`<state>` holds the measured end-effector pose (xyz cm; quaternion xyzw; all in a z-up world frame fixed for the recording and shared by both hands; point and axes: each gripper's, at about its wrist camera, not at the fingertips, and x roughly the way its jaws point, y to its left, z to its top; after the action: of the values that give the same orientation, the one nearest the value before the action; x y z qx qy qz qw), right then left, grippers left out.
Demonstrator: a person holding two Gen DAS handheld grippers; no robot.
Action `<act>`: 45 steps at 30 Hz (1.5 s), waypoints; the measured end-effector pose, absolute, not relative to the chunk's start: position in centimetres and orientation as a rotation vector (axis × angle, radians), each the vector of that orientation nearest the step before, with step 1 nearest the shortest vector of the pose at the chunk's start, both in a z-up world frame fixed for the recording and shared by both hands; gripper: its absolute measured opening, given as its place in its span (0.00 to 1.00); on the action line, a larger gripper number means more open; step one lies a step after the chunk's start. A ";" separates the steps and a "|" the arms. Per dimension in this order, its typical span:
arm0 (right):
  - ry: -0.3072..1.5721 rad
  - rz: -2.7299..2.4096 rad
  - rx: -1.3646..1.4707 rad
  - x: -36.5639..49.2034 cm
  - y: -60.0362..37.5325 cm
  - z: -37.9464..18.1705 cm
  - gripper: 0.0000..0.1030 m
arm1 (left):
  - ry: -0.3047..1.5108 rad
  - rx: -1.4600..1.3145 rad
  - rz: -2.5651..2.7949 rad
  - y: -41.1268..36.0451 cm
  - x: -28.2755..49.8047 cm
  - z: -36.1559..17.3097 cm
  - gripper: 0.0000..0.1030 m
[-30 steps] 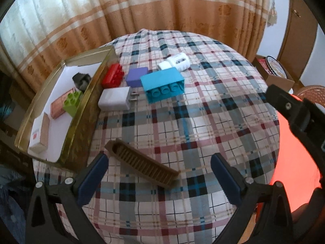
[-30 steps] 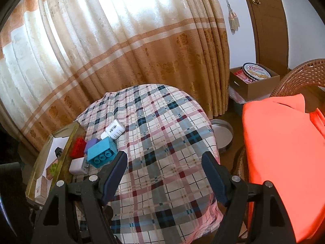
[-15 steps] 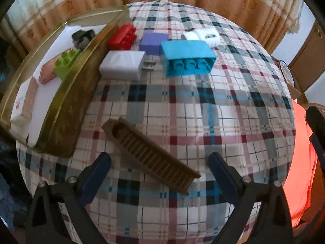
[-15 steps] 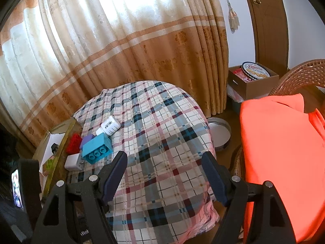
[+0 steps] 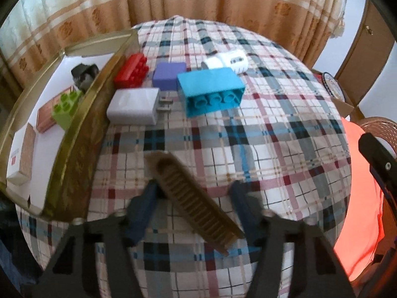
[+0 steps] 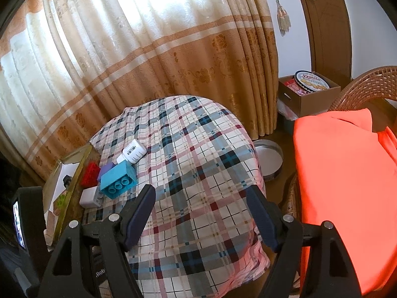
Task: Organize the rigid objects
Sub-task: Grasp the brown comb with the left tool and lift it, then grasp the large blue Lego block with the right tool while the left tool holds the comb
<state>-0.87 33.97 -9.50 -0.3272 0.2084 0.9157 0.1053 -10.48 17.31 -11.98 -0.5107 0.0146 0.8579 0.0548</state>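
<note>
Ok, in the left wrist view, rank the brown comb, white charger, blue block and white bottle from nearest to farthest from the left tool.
1. Brown comb, between the left tool fingers.
2. White charger, ahead left, beside the tray.
3. Blue block, ahead, slightly right.
4. White bottle, just behind the block.

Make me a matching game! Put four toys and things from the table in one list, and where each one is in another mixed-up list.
Things:
1. green block
2. brown comb
3. red block
4. white bottle

Places:
A. just behind the blue block
B. inside the gold tray
C. between the left gripper fingers
D. on the cloth, against the tray's outer wall

Pairs: 1-B, 2-C, 3-D, 4-A
</note>
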 end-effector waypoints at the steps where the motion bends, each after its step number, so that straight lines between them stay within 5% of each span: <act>1: 0.612 2.699 -0.964 -0.9 33.9 -9.5 0.76 | 0.039 -1.540 2.603 17.2 -10.6 -11.9 0.38; 4: 0.607 2.701 -0.963 -0.9 33.7 -9.3 0.76 | 0.049 -1.516 2.583 16.9 -10.8 -11.9 0.23; 20: 0.551 2.727 -0.989 -2.7 31.6 -8.9 0.75 | 0.081 -1.271 2.600 13.9 -9.7 -6.9 0.23; 37: 0.353 2.859 -1.318 -13.8 23.2 -11.9 0.75 | 0.154 -1.166 2.805 8.1 -12.7 -4.0 0.23; 45: 0.360 2.861 -1.376 -16.2 22.0 -12.7 0.83 | 0.134 -1.193 2.806 6.8 -13.7 -4.4 0.23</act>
<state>-16.24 22.02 -12.69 -0.4307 0.1125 0.8951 -0.0268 -13.66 6.79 -4.39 -0.3905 0.0440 0.9184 0.0450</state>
